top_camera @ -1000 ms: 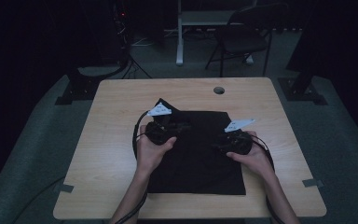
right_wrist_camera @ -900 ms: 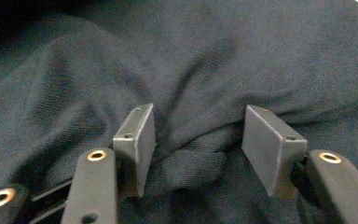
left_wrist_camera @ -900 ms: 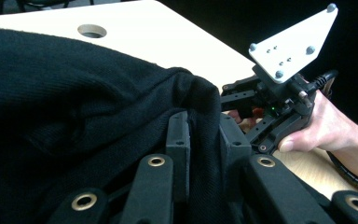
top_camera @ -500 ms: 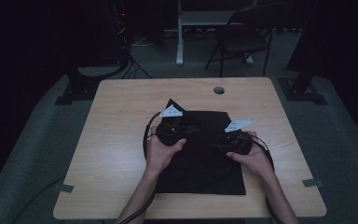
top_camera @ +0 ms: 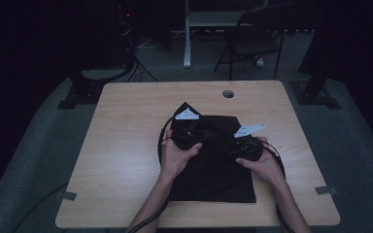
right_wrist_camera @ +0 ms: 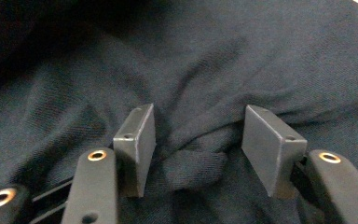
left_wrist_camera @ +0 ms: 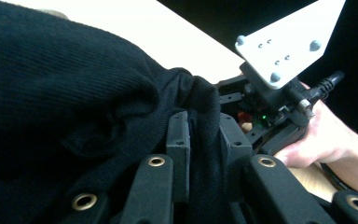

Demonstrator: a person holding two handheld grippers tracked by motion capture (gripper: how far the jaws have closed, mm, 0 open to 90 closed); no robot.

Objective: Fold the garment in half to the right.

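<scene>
A black garment (top_camera: 213,170) lies spread on the middle of the wooden tabletop (top_camera: 126,160), its near edge close to the person's side. Both hands rest on it, each holding 1 of the 2 grippers. The left gripper (left_wrist_camera: 204,140) has its jaws drawn in tight on a raised fold of the ribbed cloth, pinching it near the garment's far edge. The right gripper (right_wrist_camera: 198,149) sits just beside it to the right, its jaws spread with a small bunched ridge of fabric lying between them, the pads (right_wrist_camera: 270,147) not pressing on it. In the left gripper view, the right hand (left_wrist_camera: 326,140) shows close by.
</scene>
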